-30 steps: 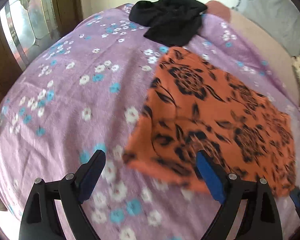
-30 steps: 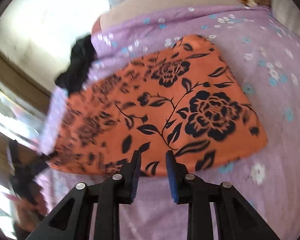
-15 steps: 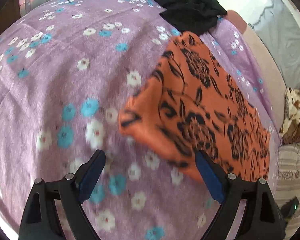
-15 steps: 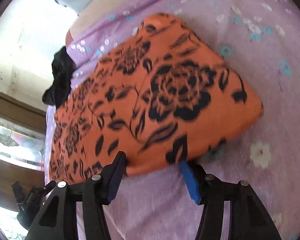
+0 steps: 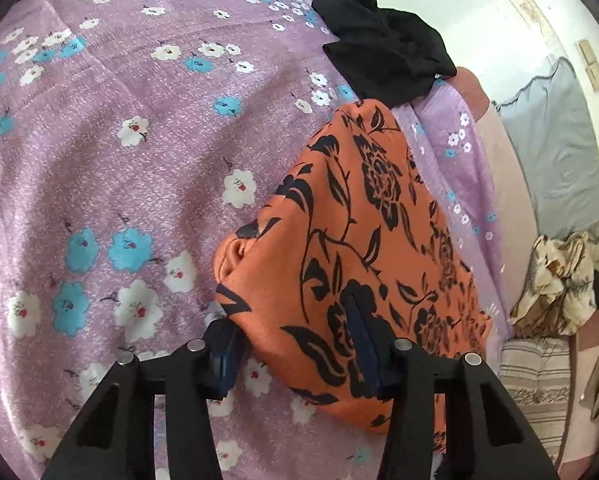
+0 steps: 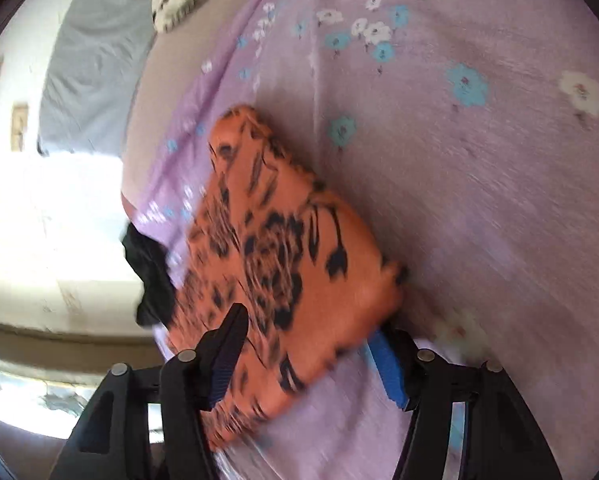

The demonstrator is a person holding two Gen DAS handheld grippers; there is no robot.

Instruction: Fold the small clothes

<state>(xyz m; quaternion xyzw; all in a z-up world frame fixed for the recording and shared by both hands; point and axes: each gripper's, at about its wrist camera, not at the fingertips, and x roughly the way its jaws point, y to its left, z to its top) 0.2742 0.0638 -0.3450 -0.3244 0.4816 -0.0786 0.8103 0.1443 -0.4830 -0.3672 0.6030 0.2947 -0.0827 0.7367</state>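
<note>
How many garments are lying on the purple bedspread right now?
2. The orange floral garment lies near the bedspread's edge, reaching between both grippers' fingers; the black garment is bunched just beyond it. Others may lie out of view.

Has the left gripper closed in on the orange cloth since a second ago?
Yes. The left gripper has dropped toward the purple bedspread, and its jaws have just been closing, now straddling the near edge of the orange floral cloth.

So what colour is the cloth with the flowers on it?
Orange cloth with black flowers, clearest in the left wrist view.
</note>
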